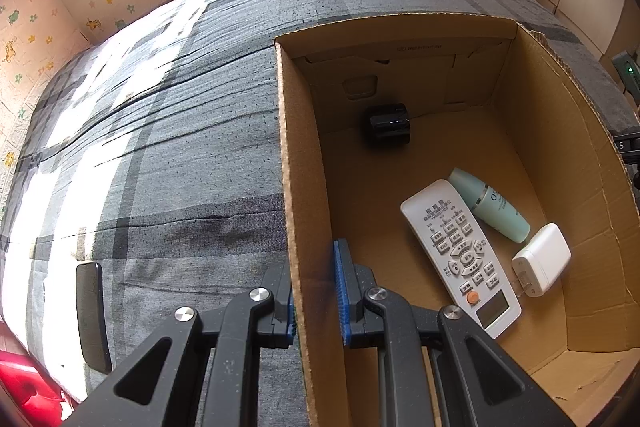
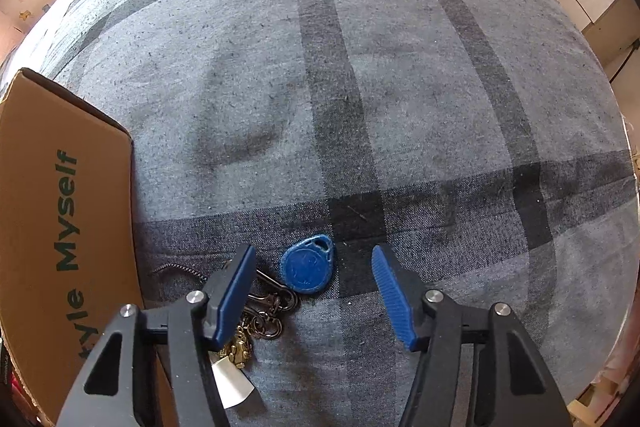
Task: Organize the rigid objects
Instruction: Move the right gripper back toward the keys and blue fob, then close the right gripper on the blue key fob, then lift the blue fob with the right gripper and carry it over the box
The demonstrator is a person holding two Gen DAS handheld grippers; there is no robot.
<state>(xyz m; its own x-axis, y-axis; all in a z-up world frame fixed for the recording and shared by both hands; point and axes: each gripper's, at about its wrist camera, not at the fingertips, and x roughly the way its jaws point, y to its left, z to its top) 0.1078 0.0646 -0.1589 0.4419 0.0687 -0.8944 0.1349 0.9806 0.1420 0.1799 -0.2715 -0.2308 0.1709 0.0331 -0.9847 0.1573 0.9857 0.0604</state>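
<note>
An open cardboard box (image 1: 304, 155) sits on the grey plaid bed cover. It holds a white remote (image 1: 460, 251), a pale green bottle (image 1: 490, 205), a white charger (image 1: 542, 259) and a black cylinder (image 1: 389, 126). My left gripper (image 1: 318, 301) is shut on the box's left wall, one finger inside and one outside. In the right wrist view, a key bunch with a blue fob (image 2: 308, 264), metal clasps (image 2: 270, 309) and a brass charm lies on the cover. My right gripper (image 2: 314, 295) is open just above it, fingers either side of the fob. The box's outer wall (image 2: 68, 227) stands to its left.
A black phone-like slab (image 1: 93, 315) lies on the cover left of the box, near the bed's front edge. A red object (image 1: 28, 383) sits at the lower left. A patterned wall runs behind the bed; cabinets stand at the right.
</note>
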